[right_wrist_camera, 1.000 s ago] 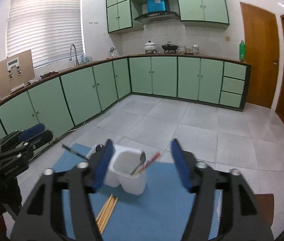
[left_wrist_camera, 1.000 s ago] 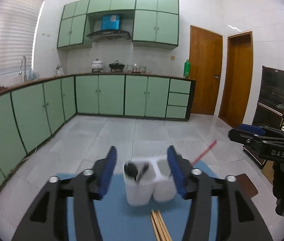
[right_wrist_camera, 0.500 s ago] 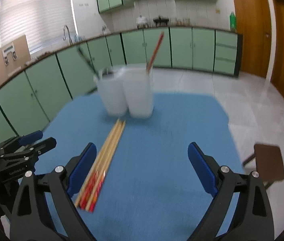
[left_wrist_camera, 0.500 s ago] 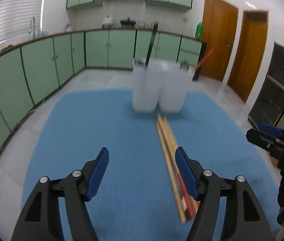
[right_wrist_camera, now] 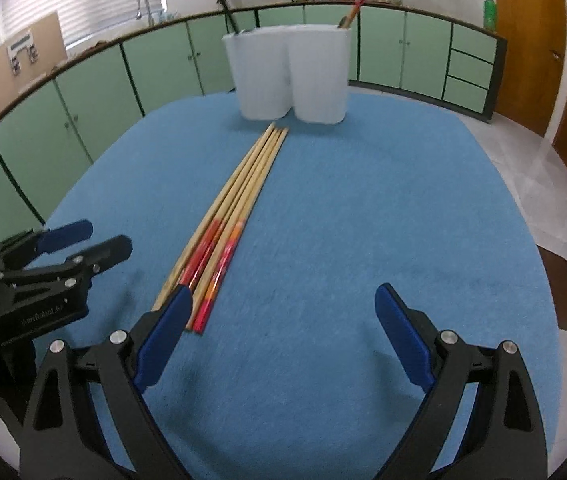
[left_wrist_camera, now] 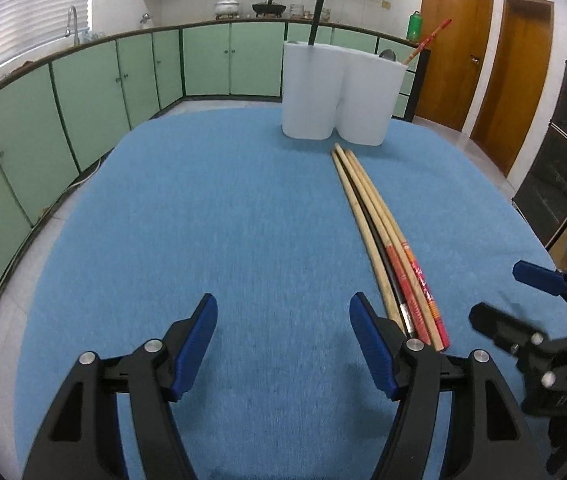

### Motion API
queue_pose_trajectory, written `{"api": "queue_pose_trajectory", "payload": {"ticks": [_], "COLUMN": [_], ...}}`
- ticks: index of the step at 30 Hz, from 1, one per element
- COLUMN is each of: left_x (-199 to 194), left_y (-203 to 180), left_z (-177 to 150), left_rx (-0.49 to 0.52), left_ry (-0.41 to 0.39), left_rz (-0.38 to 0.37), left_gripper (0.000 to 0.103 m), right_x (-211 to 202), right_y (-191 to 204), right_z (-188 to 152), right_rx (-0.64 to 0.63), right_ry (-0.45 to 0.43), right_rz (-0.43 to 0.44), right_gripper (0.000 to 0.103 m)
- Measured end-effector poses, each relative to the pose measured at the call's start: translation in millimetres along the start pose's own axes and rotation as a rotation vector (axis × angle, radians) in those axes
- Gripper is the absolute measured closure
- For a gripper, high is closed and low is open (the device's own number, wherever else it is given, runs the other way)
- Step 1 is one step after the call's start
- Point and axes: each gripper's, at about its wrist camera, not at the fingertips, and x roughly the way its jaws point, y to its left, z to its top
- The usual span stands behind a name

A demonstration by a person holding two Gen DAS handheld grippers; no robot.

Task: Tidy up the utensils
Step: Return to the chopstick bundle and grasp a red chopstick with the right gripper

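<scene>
Four long chopsticks (left_wrist_camera: 379,220) lie side by side in a tight bundle on the blue cloth (left_wrist_camera: 211,216) that covers the bench, running lengthwise from the near edge toward the far edge. Three are pale wood with red and orange printed bands on their thick near ends; in the left wrist view one darker, blackish stick shows between them. Their thin tips point at a white two-compartment holder (left_wrist_camera: 339,92) that stands upright near the far edge of the bench, and they stop just short of its base. Each compartment already has something in it: a dark handle (left_wrist_camera: 319,4) rises from the left one, and a red-ended chopstick (left_wrist_camera: 427,40) leans out of the right one beside what looks like a spoon bowl. The left gripper (left_wrist_camera: 283,346) hangs over the near part of the cloth with its blue-padded jaws apart and nothing between them; the thick ends of the bundle lie just beside its right finger. The right gripper (right_wrist_camera: 283,340) is spread wider, also empty, with the bundle's thick ends just beside its left finger. Both sets of jaws have just been opening.
</scene>
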Motion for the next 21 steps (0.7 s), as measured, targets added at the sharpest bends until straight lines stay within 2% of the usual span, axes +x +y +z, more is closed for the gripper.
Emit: {"api": "queue_pose_trajectory", "payload": {"ticks": [11, 16, 19, 21], "left_x": [6, 8, 8, 9], "left_y": [3, 5, 4, 2], "left_z": [-4, -4, -4, -4], "left_rx": [-0.012, -0.019, -0.019, -0.011], "left_ry": [0.031, 0.039, 0.043, 0.043], "left_rz": [0.000, 0.000, 0.005, 0.007], "left_gripper": [0.036, 0.036, 0.036, 0.036], "right_x": [15, 11, 6, 5], "right_y": [14, 5, -5, -6], "right_z": [-5, -5, -7, -9], "right_rx": [-0.052, -0.045, -0.014, -0.002], "right_ry": [0.053, 0.049, 0.036, 0.033], "right_rz": [-0.037, -0.095, -0.057, -0.017], "right_gripper": [0.021, 0.024, 0.030, 0.039]}}
